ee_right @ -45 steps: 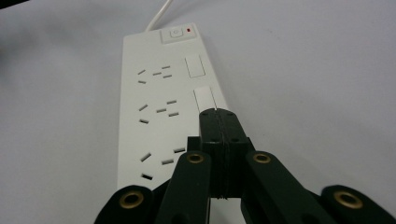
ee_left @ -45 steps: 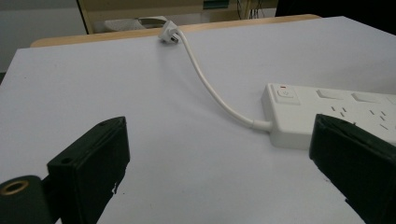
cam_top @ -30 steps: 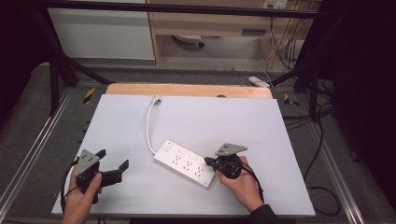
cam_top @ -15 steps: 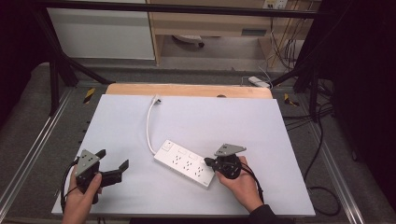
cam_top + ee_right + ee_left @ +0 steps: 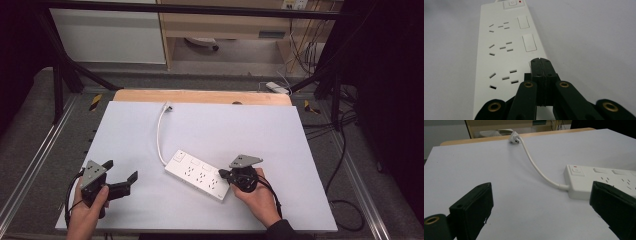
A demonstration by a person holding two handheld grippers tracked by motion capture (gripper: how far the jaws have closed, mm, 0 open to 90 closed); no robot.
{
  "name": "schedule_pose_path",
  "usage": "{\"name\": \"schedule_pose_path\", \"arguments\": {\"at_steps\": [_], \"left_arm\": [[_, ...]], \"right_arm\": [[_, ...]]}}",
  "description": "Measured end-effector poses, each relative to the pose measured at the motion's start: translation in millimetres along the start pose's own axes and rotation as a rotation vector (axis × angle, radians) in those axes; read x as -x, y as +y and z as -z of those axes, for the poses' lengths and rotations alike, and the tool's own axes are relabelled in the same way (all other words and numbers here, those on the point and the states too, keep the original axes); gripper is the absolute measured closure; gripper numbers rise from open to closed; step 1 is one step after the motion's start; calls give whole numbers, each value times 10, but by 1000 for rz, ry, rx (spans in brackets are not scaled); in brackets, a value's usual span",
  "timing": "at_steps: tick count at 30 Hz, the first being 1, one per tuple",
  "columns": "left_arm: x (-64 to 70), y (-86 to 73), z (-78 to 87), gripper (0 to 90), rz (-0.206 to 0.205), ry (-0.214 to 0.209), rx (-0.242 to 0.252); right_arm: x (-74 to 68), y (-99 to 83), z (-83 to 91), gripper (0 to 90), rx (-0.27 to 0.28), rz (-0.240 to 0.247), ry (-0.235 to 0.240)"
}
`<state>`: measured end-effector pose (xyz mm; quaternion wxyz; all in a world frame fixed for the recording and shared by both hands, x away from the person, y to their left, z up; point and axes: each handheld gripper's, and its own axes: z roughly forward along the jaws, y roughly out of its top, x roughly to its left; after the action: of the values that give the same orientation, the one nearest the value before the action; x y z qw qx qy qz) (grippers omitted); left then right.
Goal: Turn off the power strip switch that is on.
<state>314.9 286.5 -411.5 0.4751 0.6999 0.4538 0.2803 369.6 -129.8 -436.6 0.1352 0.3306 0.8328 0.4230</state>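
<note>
My right gripper (image 5: pixel 540 62), jaws pressed together, is bearing down on the nearest rocker switch of the white power strip (image 5: pixel 200 174) lying mid-table, to flip it, I judge, while my left gripper (image 5: pixel 120 176) is waiting wide open just beside it.

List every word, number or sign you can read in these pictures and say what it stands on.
No words or numbers can be read.
Power symbol, a circle with a stroke: on the main switch of the white power strip, beside a small red indicator.
Label on the wooden shelf unit behind the table: too blurred to read.
</note>
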Motion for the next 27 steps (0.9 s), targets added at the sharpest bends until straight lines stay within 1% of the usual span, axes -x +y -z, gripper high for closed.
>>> {"name": "schedule_pose_path", "arguments": {"at_steps": [8, 14, 19, 27], "left_arm": [[1, 0, 2, 50, 0, -1, 0], [1, 0, 3, 51, 1, 0, 0], [1, 0, 4, 50, 2, 0, 1], [1, 1, 5, 50, 1, 0, 0]], "right_arm": [[9, -7, -3, 900, 5, 2, -1], [21, -27, -1, 900, 19, 4, -2], [24, -42, 0, 900, 29, 14, 0], [22, -57, -1, 900, 39, 11, -2]]}}
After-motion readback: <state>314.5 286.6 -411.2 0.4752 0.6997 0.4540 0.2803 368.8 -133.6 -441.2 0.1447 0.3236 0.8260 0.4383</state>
